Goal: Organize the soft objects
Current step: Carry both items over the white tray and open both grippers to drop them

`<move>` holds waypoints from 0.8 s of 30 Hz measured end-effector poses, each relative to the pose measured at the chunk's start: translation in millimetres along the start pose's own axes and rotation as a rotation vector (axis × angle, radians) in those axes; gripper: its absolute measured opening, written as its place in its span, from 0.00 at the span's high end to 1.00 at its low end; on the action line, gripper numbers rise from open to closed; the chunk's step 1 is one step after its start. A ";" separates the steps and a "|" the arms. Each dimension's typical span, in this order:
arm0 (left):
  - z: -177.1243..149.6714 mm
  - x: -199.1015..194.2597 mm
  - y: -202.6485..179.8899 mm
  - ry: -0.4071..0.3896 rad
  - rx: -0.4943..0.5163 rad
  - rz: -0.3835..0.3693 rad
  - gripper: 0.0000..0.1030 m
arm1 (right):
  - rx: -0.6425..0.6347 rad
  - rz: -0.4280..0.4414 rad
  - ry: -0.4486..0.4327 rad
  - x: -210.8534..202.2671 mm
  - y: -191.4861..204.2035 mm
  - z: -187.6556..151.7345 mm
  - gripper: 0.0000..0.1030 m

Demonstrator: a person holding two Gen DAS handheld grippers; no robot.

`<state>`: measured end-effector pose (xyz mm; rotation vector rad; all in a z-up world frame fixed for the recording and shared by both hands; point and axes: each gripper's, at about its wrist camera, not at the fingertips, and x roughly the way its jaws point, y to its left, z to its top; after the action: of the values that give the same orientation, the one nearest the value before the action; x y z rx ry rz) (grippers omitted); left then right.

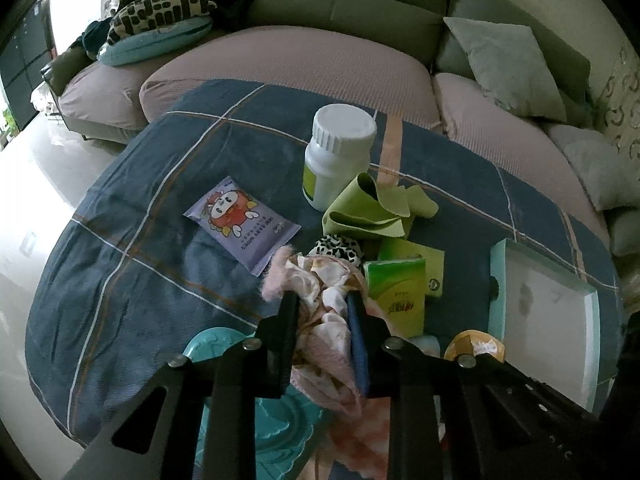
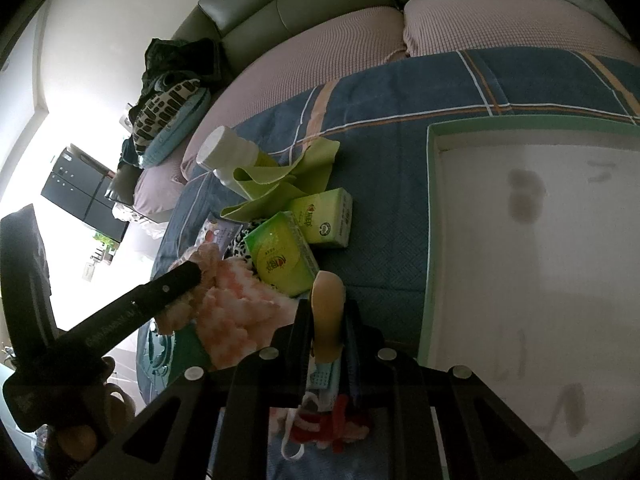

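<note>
The left claw (image 1: 322, 300) points down at a table covered with a blue plaid quilted cloth (image 1: 120, 248). Its two black fingers are nearly together and pinch a crumpled pink fuzzy cloth with a pale printed lining (image 1: 324, 320), which bunches up between the pads and hangs below them. In the right wrist view this same cloth (image 2: 232, 312) lies just left of the right claw (image 2: 328, 320), with a black finger of the left claw pressed against it.

The right claw is closed almost fully on a small soft tan piece (image 2: 329, 312) that stands up between its fingers; a pale blue item and something red and white (image 2: 320, 428) sit under the claw, too close to make out.

Just beyond the pink cloth lie two green tissue packs (image 1: 400, 288), a black-and-white spotted fabric piece (image 1: 340, 246), and a folded lime-green cloth (image 1: 372, 208) leaning against a white plastic bottle with a ribbed cap (image 1: 336, 152). A purple wet-wipe packet with a cartoon face (image 1: 242, 226) lies flat to the left, apart from the pile. A shallow white tray with a mint-green rim (image 1: 496, 280) sits at the right, holding none of the items. A pink-cushioned sofa (image 1: 300, 60) runs behind the table.
</note>
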<state>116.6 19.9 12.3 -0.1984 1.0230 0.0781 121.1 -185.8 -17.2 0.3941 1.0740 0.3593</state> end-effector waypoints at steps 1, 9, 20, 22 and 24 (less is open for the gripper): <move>0.0 -0.6 0.0 -0.002 0.000 -0.001 0.75 | -0.001 -0.001 -0.001 -0.1 0.3 -0.1 0.84; 2.0 -9.3 4.5 -0.030 -0.026 -0.018 0.76 | 0.002 0.001 -0.008 -1.3 0.7 0.1 0.84; 5.5 -23.2 12.1 -0.083 -0.068 -0.032 0.75 | 0.008 0.002 -0.023 -5.8 0.9 1.1 0.84; 6.3 -27.1 11.7 -0.098 -0.072 -0.038 0.75 | 0.008 0.003 -0.029 -8.4 0.6 1.6 0.84; 6.9 -31.2 11.3 -0.113 -0.078 -0.046 0.75 | 0.010 0.004 -0.040 -12.6 0.3 2.2 0.84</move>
<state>104.4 33.2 40.9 -0.2853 0.9026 0.0864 117.7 -191.7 -6.4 0.4112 1.0366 0.3483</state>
